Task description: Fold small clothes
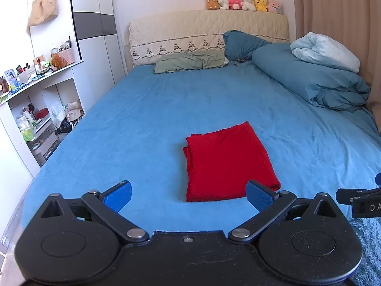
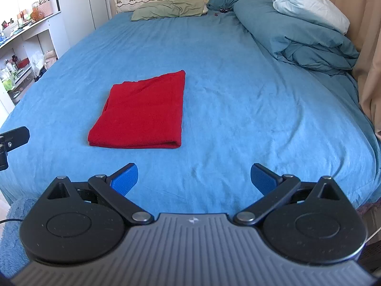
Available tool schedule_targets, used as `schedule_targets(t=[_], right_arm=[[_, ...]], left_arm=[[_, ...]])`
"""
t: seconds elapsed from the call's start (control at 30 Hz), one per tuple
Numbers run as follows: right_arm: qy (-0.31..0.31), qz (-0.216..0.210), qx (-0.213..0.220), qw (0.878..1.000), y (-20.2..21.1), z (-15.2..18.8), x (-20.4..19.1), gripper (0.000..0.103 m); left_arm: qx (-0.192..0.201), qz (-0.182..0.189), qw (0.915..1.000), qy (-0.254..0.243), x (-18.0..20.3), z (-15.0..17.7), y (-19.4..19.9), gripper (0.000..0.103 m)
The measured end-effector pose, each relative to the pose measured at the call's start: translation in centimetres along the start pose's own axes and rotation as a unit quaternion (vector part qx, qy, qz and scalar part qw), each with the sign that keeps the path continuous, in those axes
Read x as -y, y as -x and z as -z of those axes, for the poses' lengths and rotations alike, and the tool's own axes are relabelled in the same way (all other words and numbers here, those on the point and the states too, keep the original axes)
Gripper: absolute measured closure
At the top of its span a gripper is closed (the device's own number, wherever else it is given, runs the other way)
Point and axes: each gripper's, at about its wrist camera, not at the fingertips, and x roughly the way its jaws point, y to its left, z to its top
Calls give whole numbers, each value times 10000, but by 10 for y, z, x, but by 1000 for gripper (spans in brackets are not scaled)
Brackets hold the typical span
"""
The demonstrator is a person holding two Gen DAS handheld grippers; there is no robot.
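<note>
A red garment point(image 1: 228, 162) lies folded into a flat rectangle on the blue bed sheet point(image 1: 147, 109). It also shows in the right wrist view point(image 2: 142, 112). My left gripper point(image 1: 189, 194) is open and empty, held back from the garment's near edge. My right gripper point(image 2: 194, 178) is open and empty, to the right of the garment and nearer the bed's foot. Part of the right gripper point(image 1: 357, 199) shows at the right edge of the left wrist view. Part of the left gripper point(image 2: 12, 143) shows at the left edge of the right wrist view.
A bunched teal duvet point(image 1: 309, 76) with a pale pillow point(image 1: 326, 50) lies at the bed's right side. A green pillow point(image 1: 190, 62) lies at the headboard. Plush toys point(image 1: 243, 2) sit on the headboard. Cluttered white shelves point(image 1: 35, 100) stand on the left. Curtains point(image 2: 366, 47) hang on the right.
</note>
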Motion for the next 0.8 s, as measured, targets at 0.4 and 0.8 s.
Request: schedule_targets(t=[0.4, 0.8], right_arm=[[-2, -11, -4, 10000, 1, 0, 0, 0], [-1, -27, -5, 10000, 2, 0, -1, 0]], left_arm=[[13, 2, 10000, 9, -2, -2, 2, 0], [24, 1, 10000, 10, -2, -2, 3, 0]])
